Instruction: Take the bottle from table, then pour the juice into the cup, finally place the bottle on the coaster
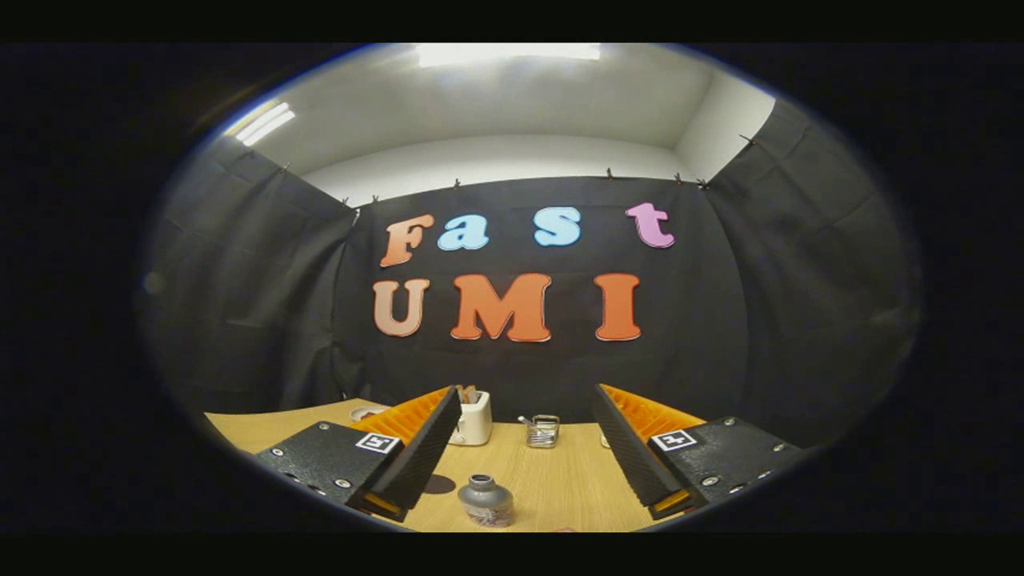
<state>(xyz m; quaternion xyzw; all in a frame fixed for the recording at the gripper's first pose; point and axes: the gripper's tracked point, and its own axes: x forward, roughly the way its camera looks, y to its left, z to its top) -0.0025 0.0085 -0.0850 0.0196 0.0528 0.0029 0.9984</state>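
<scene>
The small grey bottle with a narrow open neck [486, 501] stands upright on the light wooden table [552, 480], in the gap between the two fingers and low down near their tips, somewhat closer to the left finger. A band of label wraps its lower body; the print on it is too small and blurred to read. Neither finger touches the bottle.

The gripper [520, 500] is spread wide, holding nothing. Its black ribbed fingers [424, 456] carry orange backing, and each black finger mount bears a small white square marker with a black pattern; the patterns are not legible as writing.

Just beside the left fingertip, a dark round flat disc [438, 483] lies on the table, partly hidden by that finger; it appears to be the coaster, near the bottle but not touching it.

Beyond the fingers, at the far edge of the table, a white box-shaped toaster with something brownish in its slot [472, 419] stands half behind the left finger. To its right sits a small wire rack [543, 430]. A pale round object [366, 413] shows beyond the left finger mount; its nature cannot be told.

The path between the fingers and the bottle is unobstructed.
</scene>
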